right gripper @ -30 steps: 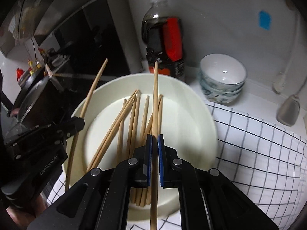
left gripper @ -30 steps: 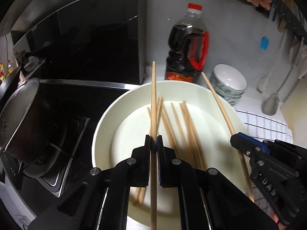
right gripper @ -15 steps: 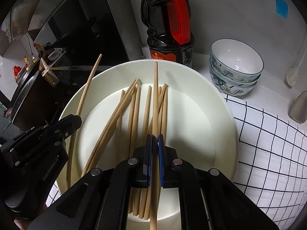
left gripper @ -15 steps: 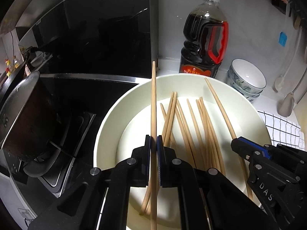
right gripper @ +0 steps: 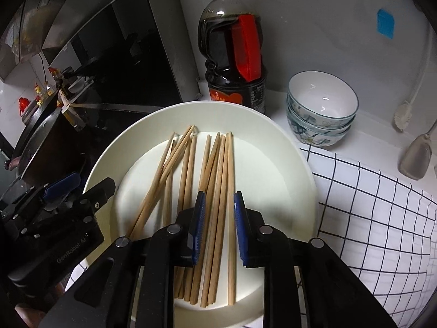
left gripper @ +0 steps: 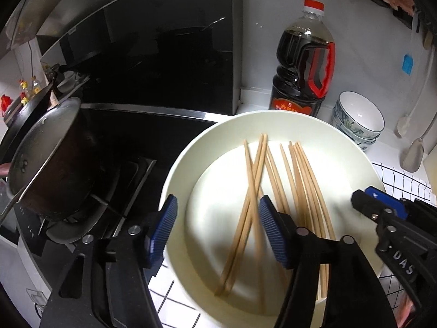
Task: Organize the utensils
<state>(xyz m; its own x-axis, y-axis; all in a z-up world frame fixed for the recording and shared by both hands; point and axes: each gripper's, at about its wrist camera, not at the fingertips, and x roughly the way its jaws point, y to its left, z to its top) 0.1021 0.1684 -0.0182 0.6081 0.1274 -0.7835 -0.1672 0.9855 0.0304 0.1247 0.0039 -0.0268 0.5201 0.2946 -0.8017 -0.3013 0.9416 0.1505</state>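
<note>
Slim wooden chopsticks (right gripper: 215, 180) lie in a round cream plate (right gripper: 289, 147)

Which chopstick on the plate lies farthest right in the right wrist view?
The lone straight chopstick at the bundle's right edge, passing between the open right tool's fingers; the others fan leftward.

White worktop (right gripper: 363, 125) carries a checked cloth (right gripper: 382, 207) under the plate (right gripper: 273, 134), a sauce bottle (right gripper: 232, 54), stacked bowls (right gripper: 319, 114).
</note>
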